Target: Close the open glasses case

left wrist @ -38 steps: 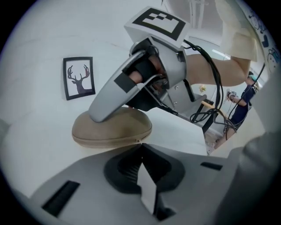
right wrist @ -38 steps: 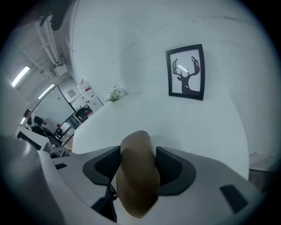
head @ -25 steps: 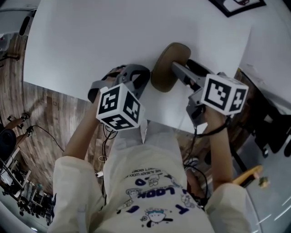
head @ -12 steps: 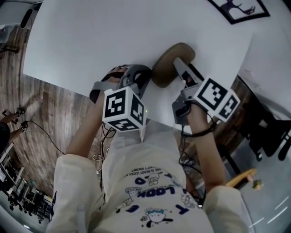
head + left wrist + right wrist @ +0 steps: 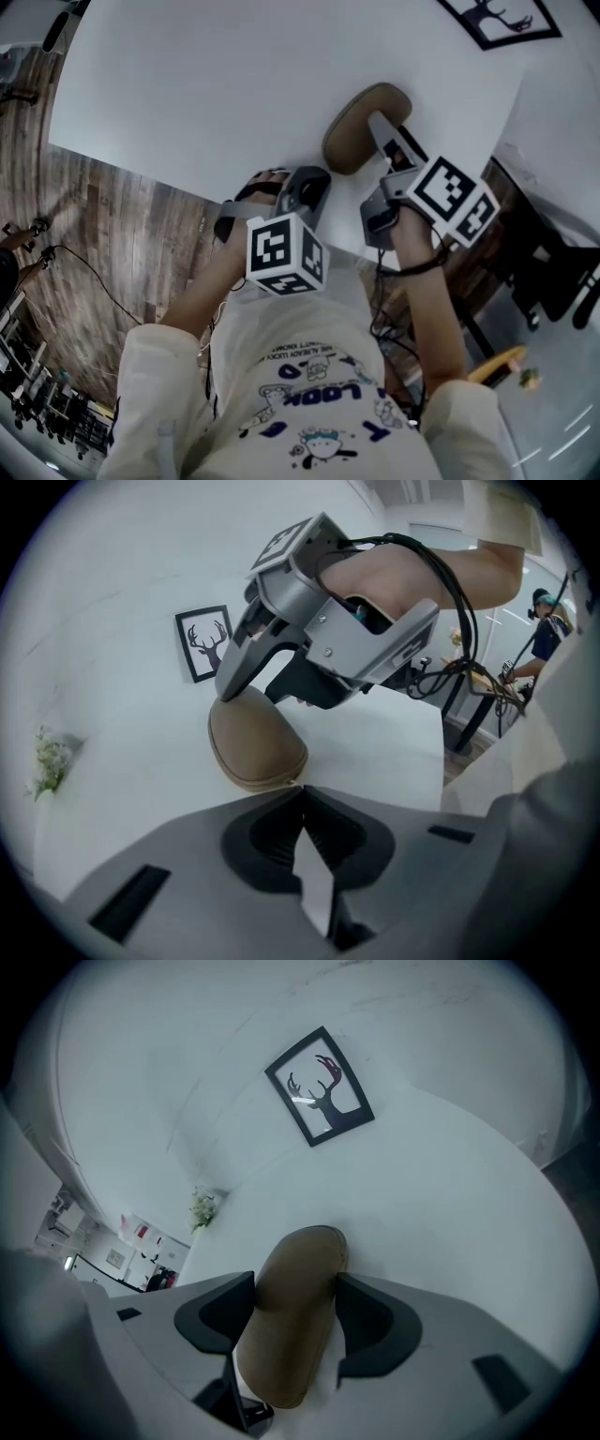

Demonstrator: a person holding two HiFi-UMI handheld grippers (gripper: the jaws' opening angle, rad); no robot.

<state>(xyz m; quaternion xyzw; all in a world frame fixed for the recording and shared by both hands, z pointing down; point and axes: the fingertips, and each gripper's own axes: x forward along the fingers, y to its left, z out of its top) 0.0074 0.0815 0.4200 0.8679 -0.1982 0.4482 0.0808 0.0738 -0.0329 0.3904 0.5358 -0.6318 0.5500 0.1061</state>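
A tan glasses case (image 5: 361, 127) lies on the white table (image 5: 234, 84) near its front edge, and its lid looks down. My right gripper (image 5: 377, 124) reaches onto it from the near side. In the right gripper view the case (image 5: 291, 1316) fills the gap between the jaws of my right gripper (image 5: 295, 1288), with both pads against its sides. My left gripper (image 5: 314, 180) hangs over the table's edge, just left of the case, with nothing in it. In the left gripper view its tips (image 5: 302, 789) meet a little short of the case (image 5: 253, 747).
A framed deer picture (image 5: 497, 19) lies at the table's far right corner. A small plant sprig (image 5: 202, 1208) stands at the far side. Wooden floor (image 5: 122, 234) with cables lies below the table's left edge. Dark furniture (image 5: 553, 272) stands to the right.
My left gripper has moved right and nearer to the person, closer to the case. My right gripper has rolled on the spot, and the case has shifted slightly up and right.
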